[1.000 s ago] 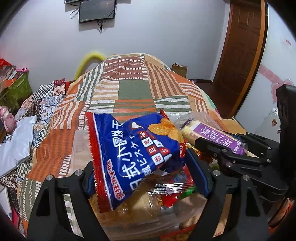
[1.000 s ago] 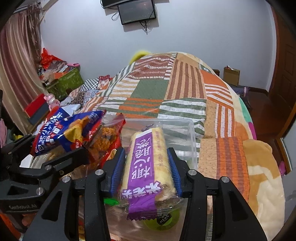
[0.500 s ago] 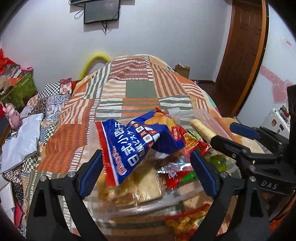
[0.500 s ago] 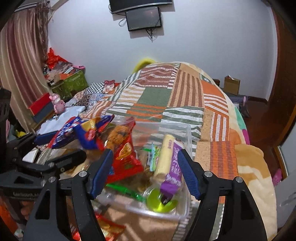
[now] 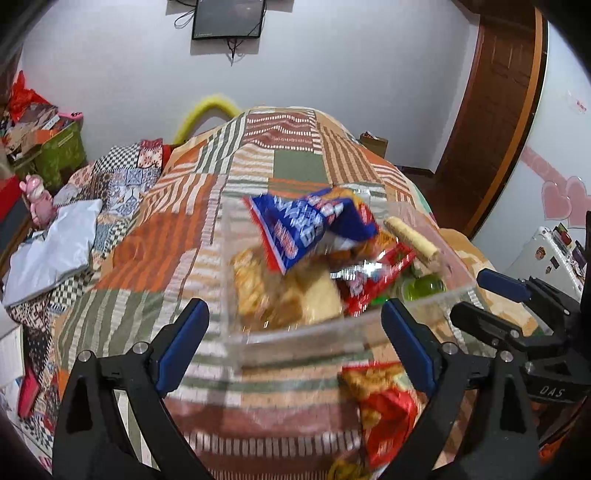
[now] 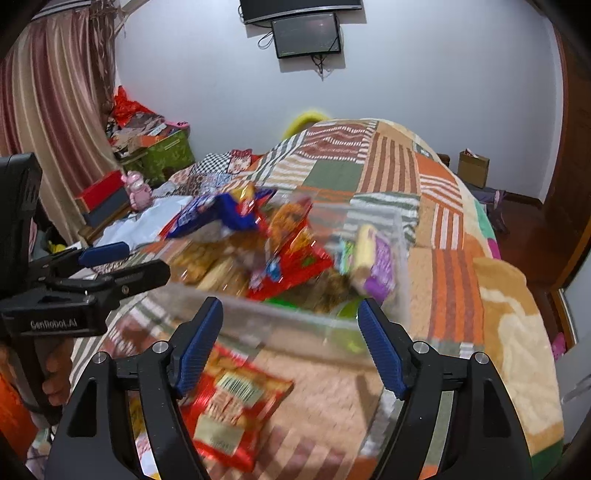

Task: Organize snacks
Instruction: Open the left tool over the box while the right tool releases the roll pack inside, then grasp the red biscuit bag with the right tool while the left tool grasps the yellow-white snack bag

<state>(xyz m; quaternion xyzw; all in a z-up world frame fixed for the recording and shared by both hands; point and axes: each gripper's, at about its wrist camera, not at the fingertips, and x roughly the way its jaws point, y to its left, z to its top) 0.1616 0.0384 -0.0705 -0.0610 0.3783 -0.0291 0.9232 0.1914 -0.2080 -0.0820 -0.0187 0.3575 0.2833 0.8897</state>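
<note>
This is a bedroom in a home. A bed fills most of both views, covered by a patchwork quilt [image 5: 295, 166] in orange, green and striped squares, with a checkered blanket [image 5: 122, 173] bunched along one side. A dark flat screen [image 6: 306, 35] hangs high on the pale wall, its cables dangling beneath. A brown wooden door [image 5: 495, 110] stands at the far corner, and pink heart decals [image 5: 565, 195] mark the wall beside it. Pinkish-brown curtains [image 6: 55, 110] hang along the other side, next to a green storage box [image 6: 166, 155] heaped with household clutter and a small pink toy figure [image 6: 138, 190].
</note>
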